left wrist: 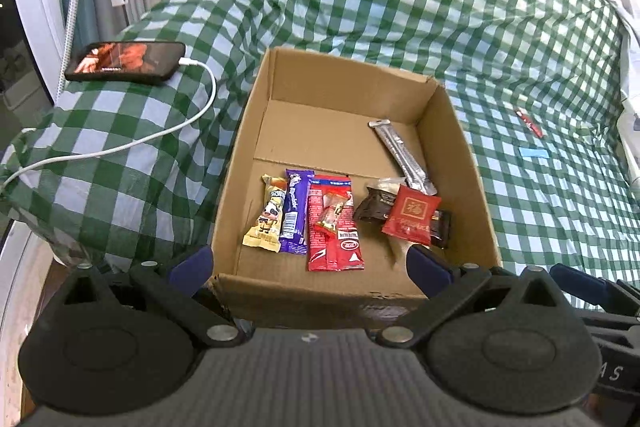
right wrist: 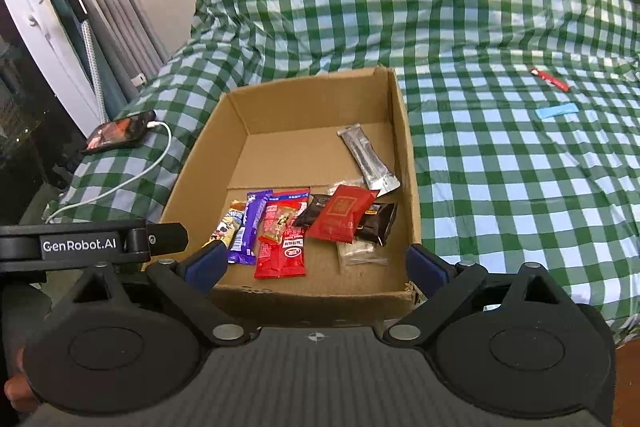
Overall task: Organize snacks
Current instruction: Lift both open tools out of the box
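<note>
An open cardboard box (left wrist: 472, 163) (right wrist: 406, 155) sits on a green checked bedspread. Inside lie several snacks: a yellow cow-print bar (left wrist: 266, 221), a purple bar (left wrist: 294, 211) (right wrist: 250, 227), red packets (left wrist: 334, 231) (right wrist: 282, 247), a red square packet (left wrist: 412, 217) (right wrist: 344, 213), dark brown packets (left wrist: 372, 207) (right wrist: 378, 223) and a silver stick pack (left wrist: 402, 155) (right wrist: 368, 157). A red stick snack (left wrist: 530, 123) (right wrist: 550, 79) lies on the bed right of the box. My left gripper (left wrist: 310, 267) and right gripper (right wrist: 316, 263) are open and empty, both at the box's near wall.
A phone (left wrist: 124, 61) (right wrist: 118, 131) with a white charging cable (left wrist: 120, 147) lies on the bed left of the box. A blue strip (left wrist: 534, 153) (right wrist: 556, 111) lies near the red stick. Curtains and a white stand are at far left. The left gripper's body (right wrist: 92, 245) shows in the right view.
</note>
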`<control>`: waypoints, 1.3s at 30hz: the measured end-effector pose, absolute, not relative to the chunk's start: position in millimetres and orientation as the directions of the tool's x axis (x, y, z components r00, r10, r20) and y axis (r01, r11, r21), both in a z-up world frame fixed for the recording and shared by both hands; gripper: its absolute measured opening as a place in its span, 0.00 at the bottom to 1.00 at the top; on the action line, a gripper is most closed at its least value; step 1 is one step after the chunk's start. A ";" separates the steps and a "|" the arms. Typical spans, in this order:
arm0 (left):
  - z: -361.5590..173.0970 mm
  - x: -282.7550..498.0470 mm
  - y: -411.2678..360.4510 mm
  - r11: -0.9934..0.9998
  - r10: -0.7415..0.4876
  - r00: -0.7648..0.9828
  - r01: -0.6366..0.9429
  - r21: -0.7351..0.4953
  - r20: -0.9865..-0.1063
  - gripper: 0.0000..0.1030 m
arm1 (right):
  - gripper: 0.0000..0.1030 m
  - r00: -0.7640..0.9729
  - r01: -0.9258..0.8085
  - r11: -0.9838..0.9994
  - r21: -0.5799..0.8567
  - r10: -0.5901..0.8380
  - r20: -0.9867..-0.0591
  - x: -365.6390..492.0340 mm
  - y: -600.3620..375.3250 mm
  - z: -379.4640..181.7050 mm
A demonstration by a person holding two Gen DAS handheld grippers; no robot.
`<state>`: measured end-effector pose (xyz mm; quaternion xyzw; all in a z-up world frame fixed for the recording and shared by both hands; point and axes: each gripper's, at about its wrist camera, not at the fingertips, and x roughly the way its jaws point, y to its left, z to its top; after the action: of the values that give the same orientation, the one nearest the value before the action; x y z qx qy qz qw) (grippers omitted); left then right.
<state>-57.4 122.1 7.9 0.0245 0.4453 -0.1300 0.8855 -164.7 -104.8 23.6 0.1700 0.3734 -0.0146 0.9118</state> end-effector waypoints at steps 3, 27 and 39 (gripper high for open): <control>14.3 -66.5 123.4 0.964 -0.214 0.581 0.255 -0.074 -0.785 1.00 | 0.94 0.738 0.153 0.942 0.299 0.092 -0.669 -174.0 -104.3 29.9; 32.6 -87.4 120.2 0.960 -0.218 0.622 0.275 -0.051 -0.752 1.00 | 0.94 0.789 0.164 0.931 0.327 0.075 -0.610 -205.1 -111.6 44.0; 42.9 -71.5 77.5 0.945 -0.217 0.616 0.328 -0.004 -0.757 1.00 | 0.94 0.806 0.213 0.914 0.346 0.036 -0.591 -205.4 -144.0 41.9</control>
<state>-71.5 77.5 42.9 0.0676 0.4109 -0.1522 0.8963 -205.4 -144.0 41.9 0.2021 0.3080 -0.0478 0.9284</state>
